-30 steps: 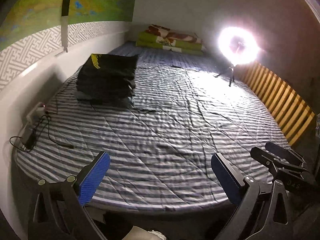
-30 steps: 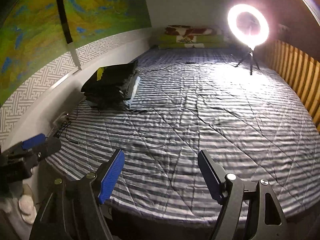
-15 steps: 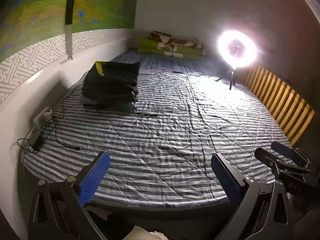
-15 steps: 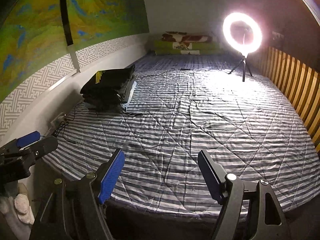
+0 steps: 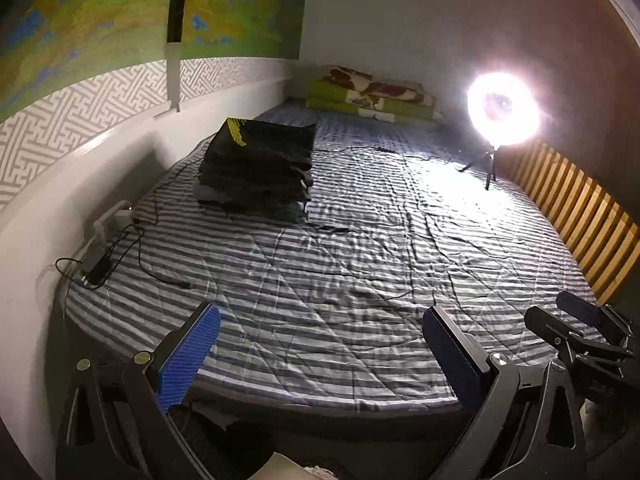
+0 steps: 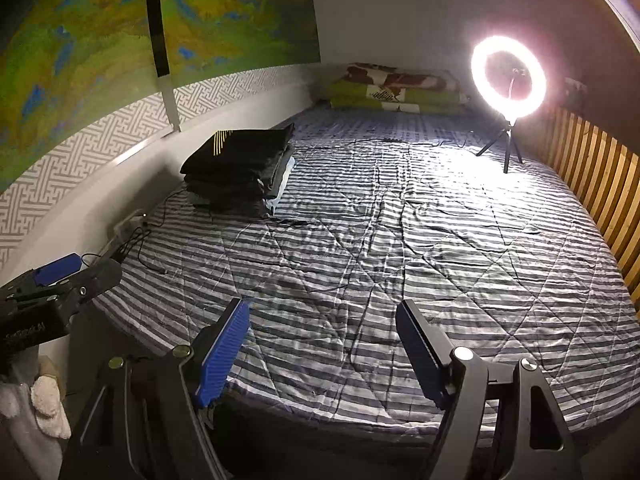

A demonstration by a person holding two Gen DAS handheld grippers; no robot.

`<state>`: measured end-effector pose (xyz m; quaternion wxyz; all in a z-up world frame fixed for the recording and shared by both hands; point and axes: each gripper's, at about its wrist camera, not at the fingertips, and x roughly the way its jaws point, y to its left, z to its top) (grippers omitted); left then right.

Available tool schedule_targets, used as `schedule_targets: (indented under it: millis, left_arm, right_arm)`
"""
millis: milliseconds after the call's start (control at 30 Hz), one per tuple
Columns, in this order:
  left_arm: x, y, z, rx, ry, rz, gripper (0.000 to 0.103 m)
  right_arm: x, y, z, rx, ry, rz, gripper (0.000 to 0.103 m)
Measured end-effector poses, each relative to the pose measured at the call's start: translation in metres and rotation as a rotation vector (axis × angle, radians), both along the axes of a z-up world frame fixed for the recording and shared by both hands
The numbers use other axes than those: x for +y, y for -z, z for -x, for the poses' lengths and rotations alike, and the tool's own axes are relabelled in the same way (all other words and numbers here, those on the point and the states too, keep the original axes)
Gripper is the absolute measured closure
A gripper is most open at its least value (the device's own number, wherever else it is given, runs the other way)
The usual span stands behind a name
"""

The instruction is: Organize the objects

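Note:
A stack of folded dark clothes (image 5: 258, 172) (image 6: 240, 170), the top piece with a yellow print, lies on the striped bed cover (image 5: 340, 264) (image 6: 400, 248) near the left wall. My left gripper (image 5: 320, 350) hovers open at the foot of the bed with nothing between its blue pads. My right gripper (image 6: 322, 348) is open and empty too, beside it over the bed's near edge. Each gripper shows at the edge of the other's view: the right gripper (image 5: 576, 326) and the left gripper (image 6: 72, 272). Both are far from the stack.
A lit ring light on a tripod (image 5: 502, 114) (image 6: 508, 76) stands at the far right of the bed. Folded green bedding (image 5: 372, 98) (image 6: 396, 92) lies at the head. A power strip and cables (image 5: 112, 240) (image 6: 128, 228) lie along the left wall. Wooden slats (image 5: 584, 208) border the right side.
Both views have drawn back and tipped up a little: the bed sits lower and farther, more wall shows. Both grippers stay open and empty.

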<state>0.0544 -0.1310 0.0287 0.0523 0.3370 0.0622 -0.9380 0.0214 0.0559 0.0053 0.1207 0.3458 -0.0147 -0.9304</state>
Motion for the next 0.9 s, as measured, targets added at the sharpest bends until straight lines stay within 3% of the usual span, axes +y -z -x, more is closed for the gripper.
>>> schedule_targets:
  millis: [900]
  left_arm:
    - [0.001, 0.016, 0.013, -0.037, 0.003, 0.013, 0.001]
  right_arm:
    - [0.007, 0.013, 0.005, -0.036, 0.01, 0.02, 0.03]
